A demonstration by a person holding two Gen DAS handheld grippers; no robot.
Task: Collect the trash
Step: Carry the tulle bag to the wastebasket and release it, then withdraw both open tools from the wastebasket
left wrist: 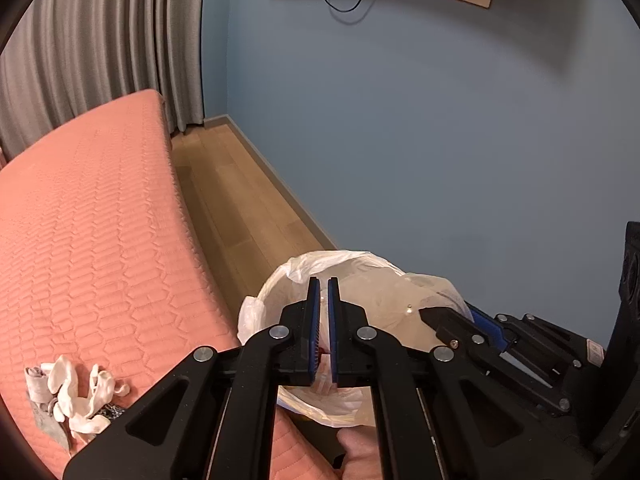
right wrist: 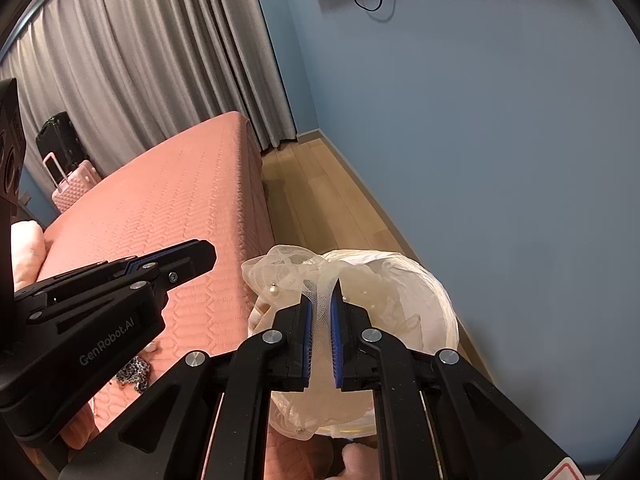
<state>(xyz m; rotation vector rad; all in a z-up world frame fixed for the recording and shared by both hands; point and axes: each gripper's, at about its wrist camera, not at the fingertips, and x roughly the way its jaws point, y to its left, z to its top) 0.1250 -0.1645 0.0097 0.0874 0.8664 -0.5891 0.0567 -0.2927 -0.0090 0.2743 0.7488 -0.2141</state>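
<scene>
The right gripper (right wrist: 323, 312) has its jaws nearly closed on a strip of white mesh fabric (right wrist: 320, 320) studded with small pearls, held over the mouth of the trash bin (right wrist: 432, 304), which is lined with a white plastic bag. The left gripper (left wrist: 323, 308) hangs over the same bin, jaws almost together; a bit of pale and red material shows deep between its pads (what it is, I cannot tell). Beside the bin stands the pink quilted bed (left wrist: 100, 220), with crumpled white socks (left wrist: 76, 396) near its edge. Beyond are wooden floor (left wrist: 236, 192), blue wall (left wrist: 420, 120) and grey curtains (left wrist: 100, 40).
</scene>
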